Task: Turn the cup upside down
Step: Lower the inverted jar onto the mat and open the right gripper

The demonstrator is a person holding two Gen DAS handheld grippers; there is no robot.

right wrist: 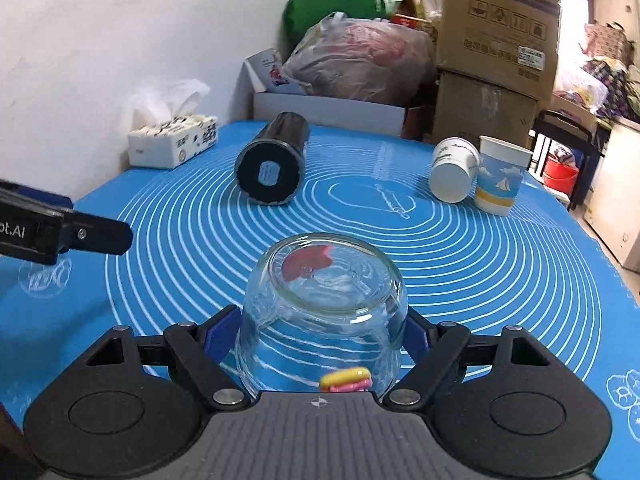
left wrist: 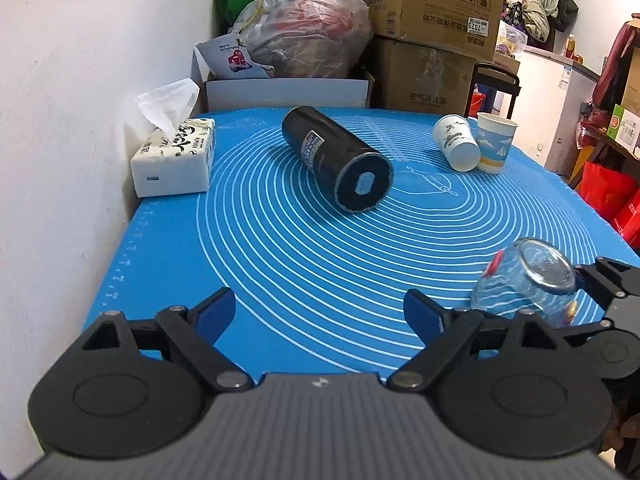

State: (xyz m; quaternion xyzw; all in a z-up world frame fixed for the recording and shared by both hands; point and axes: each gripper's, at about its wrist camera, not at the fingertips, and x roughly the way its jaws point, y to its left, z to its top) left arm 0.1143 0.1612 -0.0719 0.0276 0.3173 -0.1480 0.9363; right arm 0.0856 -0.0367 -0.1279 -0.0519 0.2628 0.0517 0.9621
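A clear glass cup (right wrist: 322, 316) with small red, yellow and pink decals sits upside down, base up, between the blue pads of my right gripper (right wrist: 316, 334), which is shut on its sides over the blue mat (right wrist: 480, 280). The same cup (left wrist: 528, 280) shows at the right edge of the left wrist view, held by the right gripper's black fingers (left wrist: 608, 280). My left gripper (left wrist: 320, 314) is open and empty above the mat's near left part. Its finger (right wrist: 96, 234) reaches in from the left of the right wrist view.
A black cylindrical flask (left wrist: 336, 158) lies on its side mid-mat. A white paper cup (left wrist: 458, 142) lies tipped against an upright paper cup with a sailboat print (left wrist: 495, 142) at the far right. A tissue box (left wrist: 174, 156) sits by the white wall. Cardboard boxes (left wrist: 436, 32) and bags stand behind the table.
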